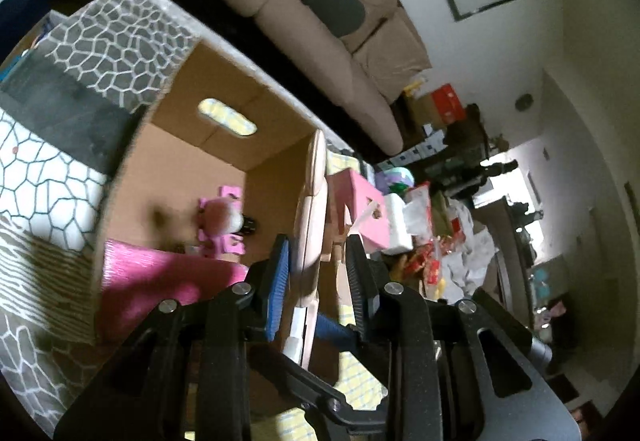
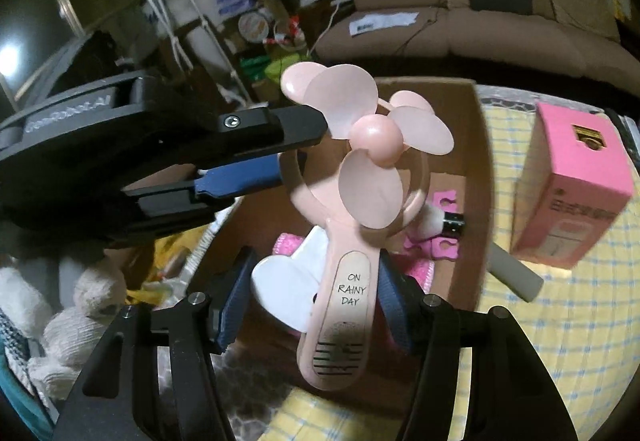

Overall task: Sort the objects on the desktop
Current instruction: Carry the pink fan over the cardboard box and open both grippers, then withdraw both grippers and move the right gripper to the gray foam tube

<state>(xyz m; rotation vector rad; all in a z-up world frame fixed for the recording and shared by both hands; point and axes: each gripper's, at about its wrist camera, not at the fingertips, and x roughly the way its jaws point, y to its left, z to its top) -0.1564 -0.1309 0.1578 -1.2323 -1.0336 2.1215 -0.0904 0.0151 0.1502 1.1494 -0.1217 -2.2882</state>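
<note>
- Pink plastic makes up the handheld fan [image 2: 352, 241], which stands upright between the two fingers of the right hand-held gripper [image 2: 316, 305]; its handle, printed "ON RAINY DAY", is pinched by the blue pads [image 2: 232, 305].
- From the left wrist view the fan [image 1: 310, 241] appears edge-on, its ring lying between the fingers of the left hand-held gripper [image 1: 320, 261]. These stand apart around it, and whether they touch it cannot be told.
- From the right wrist view the left hand-held gripper [image 2: 296, 149] reaches in from the left, level with the fan's ring and blades.
- Behind and below the fan sits an open cardboard box [image 1: 224, 145] holding pink foam pieces [image 1: 224, 237] and a pink cloth [image 1: 160, 281].
- Beside the box, a pink carton [image 2: 576, 185] stands on the yellow checked cloth [image 2: 560, 321] that covers the bench.
- Farther back, a brown sofa [image 2: 480, 13] runs along the wall.
</note>
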